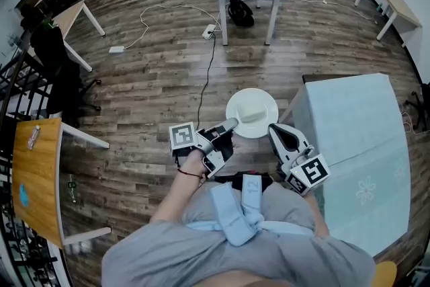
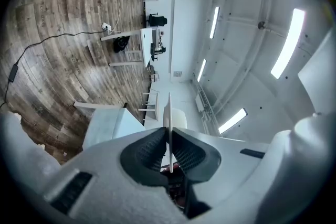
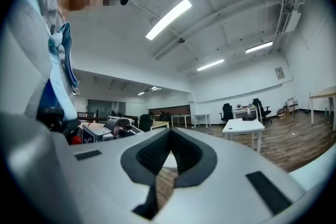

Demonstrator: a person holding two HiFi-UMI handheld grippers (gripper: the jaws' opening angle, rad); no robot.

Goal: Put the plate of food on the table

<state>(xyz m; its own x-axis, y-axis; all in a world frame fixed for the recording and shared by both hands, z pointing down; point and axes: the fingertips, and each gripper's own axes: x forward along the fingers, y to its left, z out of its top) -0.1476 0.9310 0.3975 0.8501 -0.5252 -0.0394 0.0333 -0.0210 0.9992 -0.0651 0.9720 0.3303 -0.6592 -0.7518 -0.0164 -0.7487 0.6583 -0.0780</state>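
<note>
The white plate (image 1: pixel 247 101) carries one pale slab of food (image 1: pixel 254 115) and hangs over the wooden floor (image 1: pixel 154 77), just left of the blue-clothed table (image 1: pixel 356 138). The left gripper (image 1: pixel 229 125) clamps its near rim, jaws tight on the thin edge. The right gripper (image 1: pixel 275 131) sits just beside the plate – jaws together, empty.

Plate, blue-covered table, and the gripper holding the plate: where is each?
plate (image 1: pixel 240 104), head view, bare white rim at its left.
table (image 1: pixel 356 138), head view, middle of its light blue cover.
left gripper (image 1: pixel 232 124), head view, tips clamped on the plate's edge.
</note>
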